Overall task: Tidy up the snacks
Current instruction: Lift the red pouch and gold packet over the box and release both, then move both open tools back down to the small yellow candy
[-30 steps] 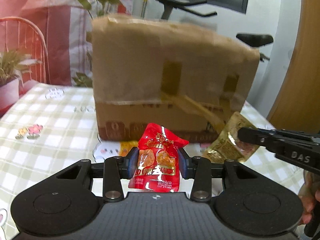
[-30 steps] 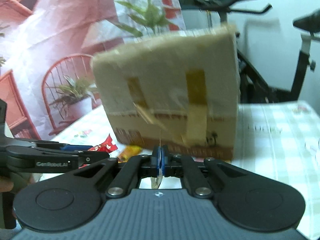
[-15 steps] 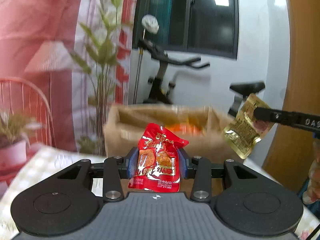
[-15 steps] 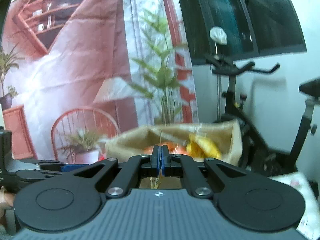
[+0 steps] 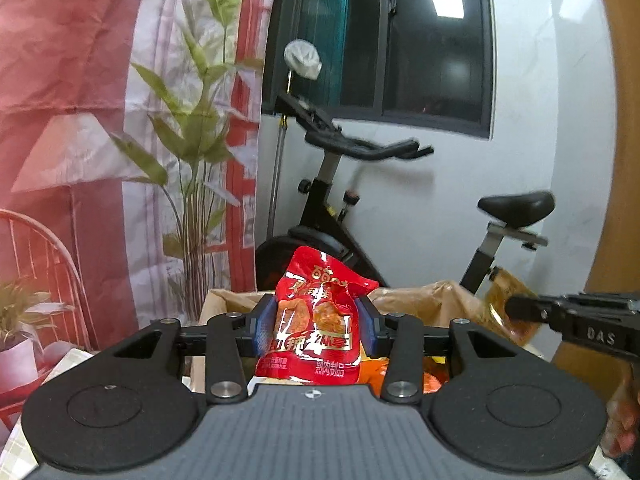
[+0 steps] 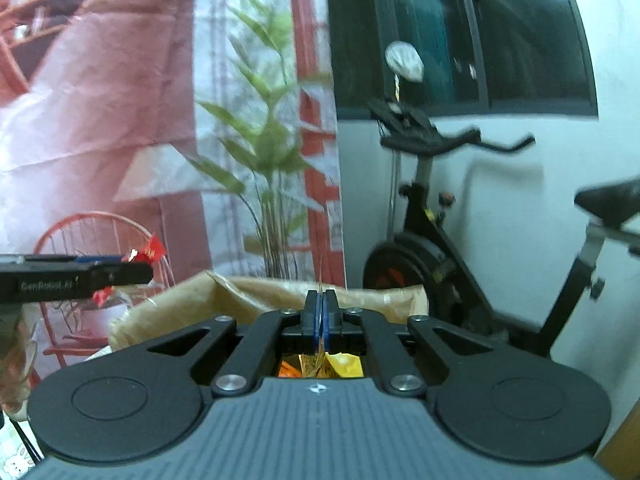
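Note:
A red snack packet (image 5: 316,320) stands upright between the pads of my left gripper (image 5: 316,326). Its jaws are opening, and the pads still touch the packet's sides. My right gripper (image 6: 321,314) is shut on a gold snack packet (image 6: 321,276), seen edge-on there. In the left wrist view the gold packet (image 5: 500,300) hangs from the right gripper's tip (image 5: 514,309). Both grippers hover above the open top of a brown cardboard box (image 5: 226,300), whose rim (image 6: 224,292) lies just below. Orange and yellow packets (image 6: 344,364) lie inside the box.
An exercise bike (image 5: 332,216) stands behind the box against a white wall with a dark window. A printed backdrop with a plant (image 5: 188,152) hangs at the left. A checked tablecloth (image 5: 16,444) and a hand (image 5: 620,420) show at the edges.
Both grippers rose with their packets from in front of the box's side to above its open top. The left jaws stand slightly wider than before.

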A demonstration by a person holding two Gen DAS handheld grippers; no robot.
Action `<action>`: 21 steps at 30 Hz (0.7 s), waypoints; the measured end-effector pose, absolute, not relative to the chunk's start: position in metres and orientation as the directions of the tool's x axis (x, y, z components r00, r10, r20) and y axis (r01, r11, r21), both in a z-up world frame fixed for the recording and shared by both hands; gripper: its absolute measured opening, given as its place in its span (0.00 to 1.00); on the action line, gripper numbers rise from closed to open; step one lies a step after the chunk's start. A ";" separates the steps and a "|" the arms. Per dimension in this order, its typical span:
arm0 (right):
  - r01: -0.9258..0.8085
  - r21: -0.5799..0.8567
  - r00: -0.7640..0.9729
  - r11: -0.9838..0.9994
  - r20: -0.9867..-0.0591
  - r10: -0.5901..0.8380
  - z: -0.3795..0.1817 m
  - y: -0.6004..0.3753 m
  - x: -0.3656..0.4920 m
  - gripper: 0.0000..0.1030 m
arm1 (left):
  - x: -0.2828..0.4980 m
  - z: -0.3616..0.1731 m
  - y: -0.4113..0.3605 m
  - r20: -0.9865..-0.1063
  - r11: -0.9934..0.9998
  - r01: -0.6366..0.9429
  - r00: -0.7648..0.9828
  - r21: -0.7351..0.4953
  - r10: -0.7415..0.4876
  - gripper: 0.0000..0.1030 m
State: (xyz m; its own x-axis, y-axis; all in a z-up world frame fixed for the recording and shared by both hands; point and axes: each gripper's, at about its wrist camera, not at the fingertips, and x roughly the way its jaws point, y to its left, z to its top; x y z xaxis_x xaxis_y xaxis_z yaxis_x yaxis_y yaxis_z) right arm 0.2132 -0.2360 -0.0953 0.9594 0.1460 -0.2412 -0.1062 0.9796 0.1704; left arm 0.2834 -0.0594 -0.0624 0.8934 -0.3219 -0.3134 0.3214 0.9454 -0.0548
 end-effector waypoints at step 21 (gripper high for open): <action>-0.090 0.361 0.945 0.928 -0.262 0.194 -0.136 -0.217 0.125 0.25 | 0.224 -0.093 0.028 -0.482 0.942 0.317 0.812 -0.113 -0.331 0.55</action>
State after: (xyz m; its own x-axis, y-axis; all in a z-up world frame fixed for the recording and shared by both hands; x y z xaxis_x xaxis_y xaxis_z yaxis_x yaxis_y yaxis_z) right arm 0.1253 -0.2168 -0.1359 0.9455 0.1939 -0.2617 -0.0903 0.9280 0.3615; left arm 0.2237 0.0276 -0.0928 0.8115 -0.3309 -0.4815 0.3170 0.9417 -0.1129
